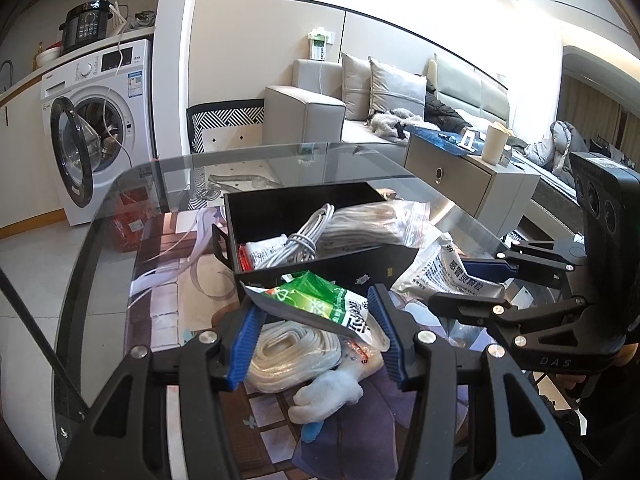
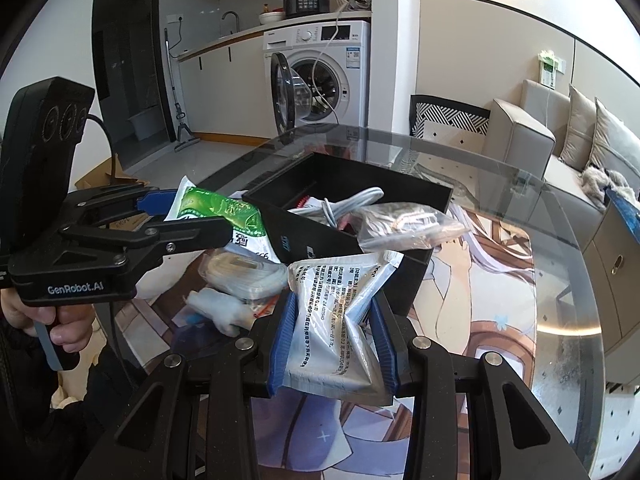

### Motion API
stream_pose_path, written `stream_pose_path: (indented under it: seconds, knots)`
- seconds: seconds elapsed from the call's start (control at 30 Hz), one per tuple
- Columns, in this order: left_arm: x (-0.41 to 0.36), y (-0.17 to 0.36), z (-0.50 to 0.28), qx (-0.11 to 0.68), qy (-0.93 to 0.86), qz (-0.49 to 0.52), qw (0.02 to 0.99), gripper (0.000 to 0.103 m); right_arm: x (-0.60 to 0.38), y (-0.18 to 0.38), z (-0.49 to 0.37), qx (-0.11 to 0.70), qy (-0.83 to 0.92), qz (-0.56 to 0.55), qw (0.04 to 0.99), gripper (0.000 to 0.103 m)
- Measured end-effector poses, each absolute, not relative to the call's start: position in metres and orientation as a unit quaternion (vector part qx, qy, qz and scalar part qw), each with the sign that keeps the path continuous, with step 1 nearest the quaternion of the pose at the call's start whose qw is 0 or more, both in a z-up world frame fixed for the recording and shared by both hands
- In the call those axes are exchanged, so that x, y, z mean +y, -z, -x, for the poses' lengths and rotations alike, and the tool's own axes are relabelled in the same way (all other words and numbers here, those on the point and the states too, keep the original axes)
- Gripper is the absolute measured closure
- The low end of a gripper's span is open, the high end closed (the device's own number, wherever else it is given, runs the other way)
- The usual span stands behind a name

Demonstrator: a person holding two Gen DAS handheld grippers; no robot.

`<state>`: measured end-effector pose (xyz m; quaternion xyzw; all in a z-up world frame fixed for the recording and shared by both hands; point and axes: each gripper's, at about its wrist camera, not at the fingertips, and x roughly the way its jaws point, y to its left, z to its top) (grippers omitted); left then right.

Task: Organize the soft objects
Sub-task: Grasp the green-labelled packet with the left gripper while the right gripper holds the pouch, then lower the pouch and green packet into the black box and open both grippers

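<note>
My left gripper (image 1: 314,316) is shut on a green-and-white packet (image 1: 320,306) and holds it above the glass table, just in front of the black box (image 1: 304,204); the packet also shows in the right wrist view (image 2: 218,210). My right gripper (image 2: 332,330) is shut on a white printed pouch (image 2: 340,312) and holds it near the box's front corner; the pouch also shows in the left wrist view (image 1: 444,268). The box (image 2: 420,192) holds a grey coiled cable (image 1: 304,236) and a clear bag of grey items (image 1: 372,220). A coiled white strap in plastic (image 1: 292,354) and a white plush toy (image 1: 328,398) lie on the table below the left gripper.
The round glass table (image 2: 560,280) covers a printed mat. A washing machine (image 1: 100,120) with open door stands at the back left. A sofa (image 1: 360,112) and a low cabinet (image 1: 468,176) with a cup stand behind the table.
</note>
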<state>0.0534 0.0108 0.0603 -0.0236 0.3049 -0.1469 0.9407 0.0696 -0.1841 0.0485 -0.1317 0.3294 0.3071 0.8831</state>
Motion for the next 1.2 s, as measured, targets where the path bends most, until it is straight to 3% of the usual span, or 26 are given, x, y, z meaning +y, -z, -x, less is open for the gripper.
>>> stream_pose_path:
  seconds: [1.2]
  knots:
    - [0.027,-0.089,-0.066,0.259,0.121,0.069,0.956,0.051,-0.193,-0.103,-0.082,0.266,-0.301,0.106,0.91,0.065]
